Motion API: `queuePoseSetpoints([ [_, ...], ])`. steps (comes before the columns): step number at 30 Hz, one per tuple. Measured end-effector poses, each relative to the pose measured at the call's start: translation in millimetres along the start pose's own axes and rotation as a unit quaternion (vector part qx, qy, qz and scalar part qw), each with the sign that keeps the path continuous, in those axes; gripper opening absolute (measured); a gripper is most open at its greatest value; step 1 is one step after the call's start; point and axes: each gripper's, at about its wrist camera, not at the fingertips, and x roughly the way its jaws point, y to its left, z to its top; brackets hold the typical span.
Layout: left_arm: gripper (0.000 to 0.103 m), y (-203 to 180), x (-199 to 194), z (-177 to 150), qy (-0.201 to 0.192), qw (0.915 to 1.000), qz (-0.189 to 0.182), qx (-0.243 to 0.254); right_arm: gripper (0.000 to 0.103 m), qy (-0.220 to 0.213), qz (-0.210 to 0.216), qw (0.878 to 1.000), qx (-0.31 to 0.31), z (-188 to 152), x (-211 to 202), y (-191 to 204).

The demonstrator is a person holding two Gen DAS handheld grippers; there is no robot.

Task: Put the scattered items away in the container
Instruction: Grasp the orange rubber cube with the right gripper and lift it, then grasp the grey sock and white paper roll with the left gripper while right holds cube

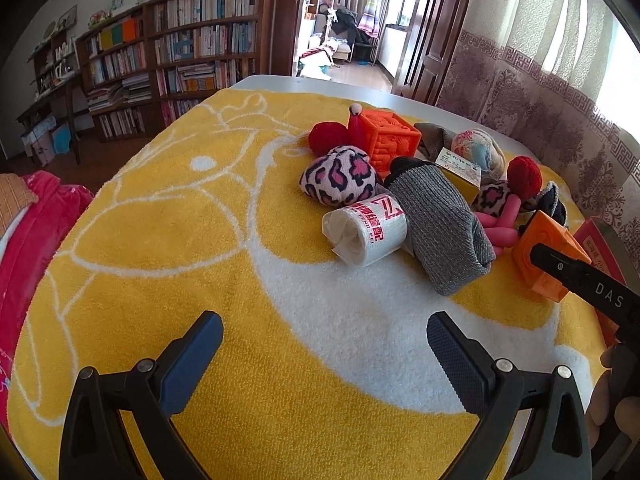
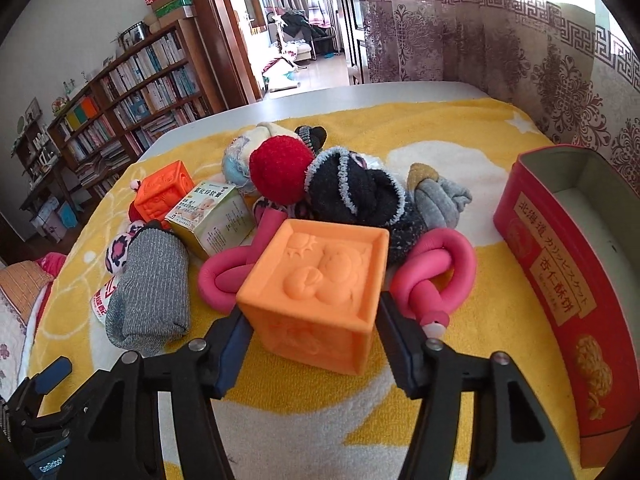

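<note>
The right gripper [image 2: 316,344] clasps a light orange embossed cube [image 2: 316,296] between its pads, above the yellow-and-white towel [image 2: 460,128] on the table. Behind the cube lie a knotted pink tube [image 2: 436,276], a black sock bundle [image 2: 352,192] and a red pompom [image 2: 280,172]. A red tin [image 2: 548,280], open-topped, stands near the towel's right edge.

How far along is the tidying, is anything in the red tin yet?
Nothing looks done: the visible part of the red tin is bare. In hand: the right tool straddles the near orange cube. Left: the grey sock, tape roll, far orange cube and more. The left tool is open, holding nothing.
</note>
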Motion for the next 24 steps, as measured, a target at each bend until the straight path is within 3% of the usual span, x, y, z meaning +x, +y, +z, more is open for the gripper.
queuePoseSetpoints([
  [5, 0.103, -16, -12, 3, -0.007, 0.9999, -0.015, 0.003, 0.057, -0.021, 0.002, 1.000, -0.011, -6, -21, -8],
  [12, 0.103, -52, -4, 11, 0.029, 0.9969, -0.072, 0.013, 0.056, -0.020, 0.008, 0.999, -0.025, -17, -36, -27],
  [21, 0.103, -75, 31, 32, 0.035, 0.9983, -0.046, 0.005, 0.056, -0.014, 0.030, 0.999, -0.026, -39, -44, -52],
  [22, 0.101, -75, 36, 33, 0.037, 0.9985, -0.041, 0.004, 0.056, -0.013, 0.031, 0.999, -0.027, -41, -44, -52],
  [24, 0.085, -75, 45, 34, 0.042, 0.9983, -0.039, 0.002, 0.056, -0.011, 0.030, 0.999, -0.032, -42, -43, -50],
])
